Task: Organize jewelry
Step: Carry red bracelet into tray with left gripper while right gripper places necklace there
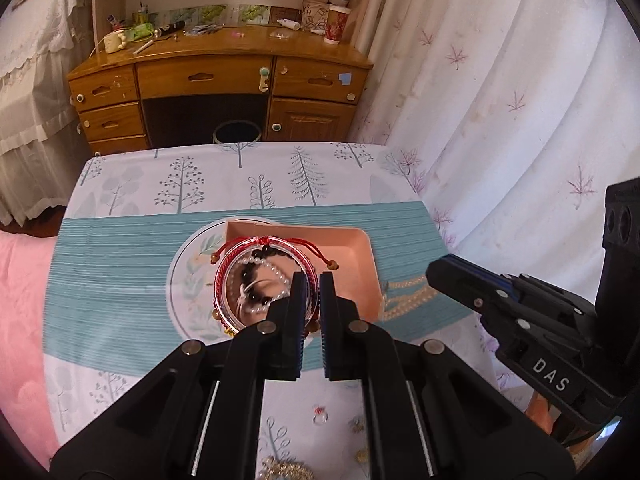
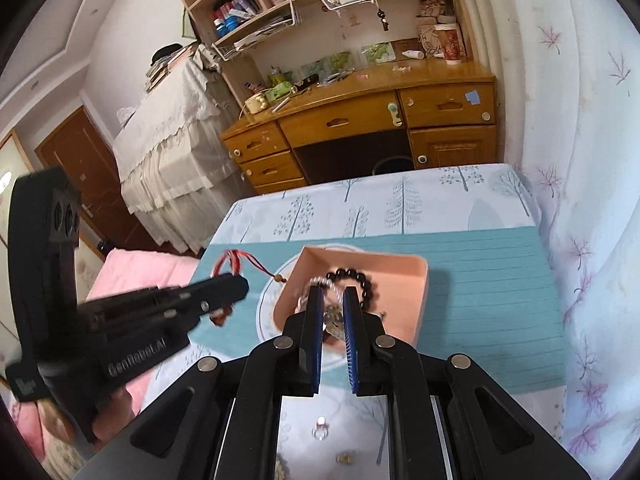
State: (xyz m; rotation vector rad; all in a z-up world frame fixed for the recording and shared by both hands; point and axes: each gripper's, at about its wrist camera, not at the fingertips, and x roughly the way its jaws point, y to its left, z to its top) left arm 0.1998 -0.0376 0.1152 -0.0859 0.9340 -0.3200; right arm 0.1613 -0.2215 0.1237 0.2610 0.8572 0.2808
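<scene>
My left gripper (image 1: 311, 278) is shut on a clear bangle wound with a red cord bracelet (image 1: 224, 276), held up above the pink tray (image 1: 352, 248). In the right wrist view the left gripper (image 2: 240, 286) carries the red cord bracelet (image 2: 230, 262) left of the pink tray (image 2: 400, 272). My right gripper (image 2: 332, 292) is shut on a cream pearl necklace (image 2: 332, 318). Its strands (image 1: 404, 296) hang under the right gripper (image 1: 434, 274) beside the tray. A black bead bracelet (image 2: 360, 276) lies in the tray.
The tray rests on a white leaf-pattern plate (image 1: 188, 264) on a tree-print cloth. A small ring (image 2: 321, 430) and gold pieces (image 2: 344, 458) lie on the near cloth. A wooden desk (image 1: 220, 72) stands behind, a curtain (image 1: 500, 120) to the right, pink bedding (image 1: 24, 300) to the left.
</scene>
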